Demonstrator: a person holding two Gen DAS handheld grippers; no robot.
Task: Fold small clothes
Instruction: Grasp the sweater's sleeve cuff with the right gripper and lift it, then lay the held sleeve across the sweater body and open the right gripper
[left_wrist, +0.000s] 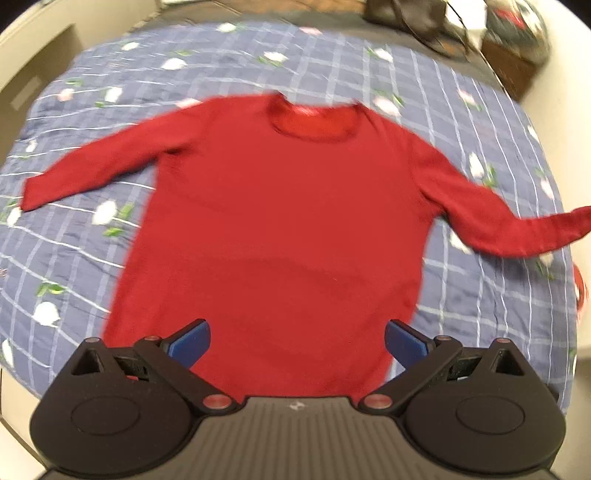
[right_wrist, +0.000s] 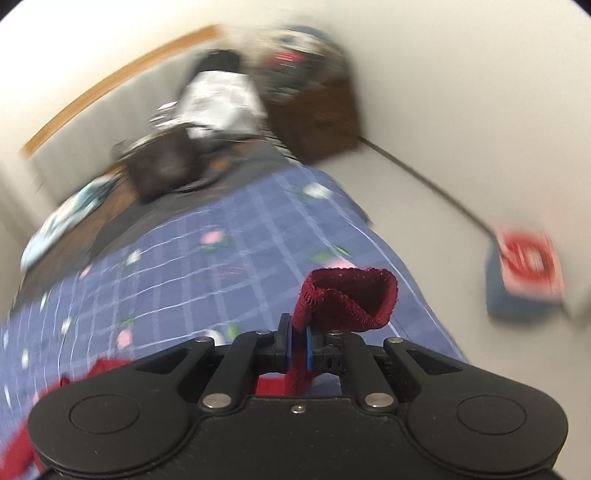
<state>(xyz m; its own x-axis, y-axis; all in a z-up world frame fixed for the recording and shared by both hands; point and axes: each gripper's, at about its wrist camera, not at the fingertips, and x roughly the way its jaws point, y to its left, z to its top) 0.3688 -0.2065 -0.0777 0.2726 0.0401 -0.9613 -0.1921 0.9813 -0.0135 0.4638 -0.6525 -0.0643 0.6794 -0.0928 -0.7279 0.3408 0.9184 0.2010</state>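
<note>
Red knit cloth is pinched between the blue pads of the right tongs (right_wrist: 298, 350), which are clenched on the cuff (right_wrist: 347, 299) of one sleeve, its ribbed end flopping open above the jaws. The left tongs (left_wrist: 297, 341) hang released, jaws wide apart, above the hem of the red sweater (left_wrist: 280, 221), gripping nothing. That sweater lies flat and face up on the blue checked bedspread (left_wrist: 92, 266) of the bed, collar (left_wrist: 314, 120) away from the left tongs, both sleeves spread out to the sides. It looks light, soft and limp, likely to sag and stretch wherever it hangs free, so it probably handles best pinched at doubled edges: cuffs, hem corners, shoulder seams. Blur hides finer texture.
</note>
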